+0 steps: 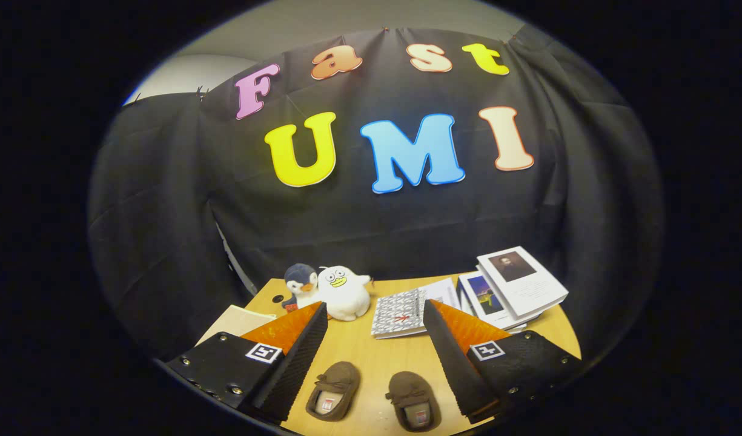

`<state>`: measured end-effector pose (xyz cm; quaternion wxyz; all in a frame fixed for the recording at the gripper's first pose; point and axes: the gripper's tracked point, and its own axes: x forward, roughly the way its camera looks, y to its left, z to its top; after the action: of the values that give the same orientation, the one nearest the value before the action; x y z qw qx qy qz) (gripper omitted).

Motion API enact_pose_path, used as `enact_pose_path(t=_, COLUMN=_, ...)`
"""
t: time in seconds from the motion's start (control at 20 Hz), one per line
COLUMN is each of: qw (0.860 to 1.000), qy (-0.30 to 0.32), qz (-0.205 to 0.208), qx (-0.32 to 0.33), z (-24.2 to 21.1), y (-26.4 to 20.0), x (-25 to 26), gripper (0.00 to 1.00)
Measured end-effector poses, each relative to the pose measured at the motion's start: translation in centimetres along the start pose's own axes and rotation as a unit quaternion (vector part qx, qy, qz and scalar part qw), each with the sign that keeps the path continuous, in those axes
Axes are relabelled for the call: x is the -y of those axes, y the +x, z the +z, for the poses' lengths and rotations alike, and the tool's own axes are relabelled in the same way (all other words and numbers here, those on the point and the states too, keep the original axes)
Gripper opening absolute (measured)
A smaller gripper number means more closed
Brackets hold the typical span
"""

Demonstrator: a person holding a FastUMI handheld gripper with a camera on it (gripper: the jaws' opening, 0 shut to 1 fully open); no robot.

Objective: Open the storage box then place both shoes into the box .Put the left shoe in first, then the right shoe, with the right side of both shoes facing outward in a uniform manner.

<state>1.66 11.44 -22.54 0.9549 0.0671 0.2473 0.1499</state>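
Observation:
Two small brown moccasin shoes lie side by side on the wooden table [371, 351], toes pointing away from me. The left shoe [333, 390] and the right shoe [413, 409] both sit between my fingers, low down near me. My gripper [375, 315] is open wide and holds nothing. One finger [298, 357] stands just left of the left shoe, apart from it. A pale flat thing [240, 321] lies beyond the left finger at the table's left edge; I cannot tell whether it is the storage box.
A dark penguin plush [300, 284] and a white round plush [343, 293] stand at the back of the table. A patterned booklet [401, 312] lies ahead, and a stack of books [513, 287] sits at the back right. A small hole [278, 298] is near the penguin.

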Motion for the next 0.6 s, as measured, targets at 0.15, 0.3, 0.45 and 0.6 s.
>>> enact_pose_path(t=0.15, qw=0.997, qy=0.039, qz=0.056, qx=-0.033, z=-2.9, y=1.6, x=-2.8, gripper=0.97)
enact_pose_path(t=0.3, qw=0.992, qy=0.058, qz=0.097, qx=-0.064, z=-5.5, y=3.1, x=-4.9, gripper=0.97)
enact_pose_path(t=0.45, qw=0.98, qy=0.082, qz=0.151, qx=-0.102, z=-8.3, y=4.5, x=-8.0, gripper=0.97)
enact_pose_path(t=0.6, qw=0.963, qy=0.113, qz=0.197, qx=-0.145, z=-11.2, y=6.0, x=-10.7, gripper=0.97)
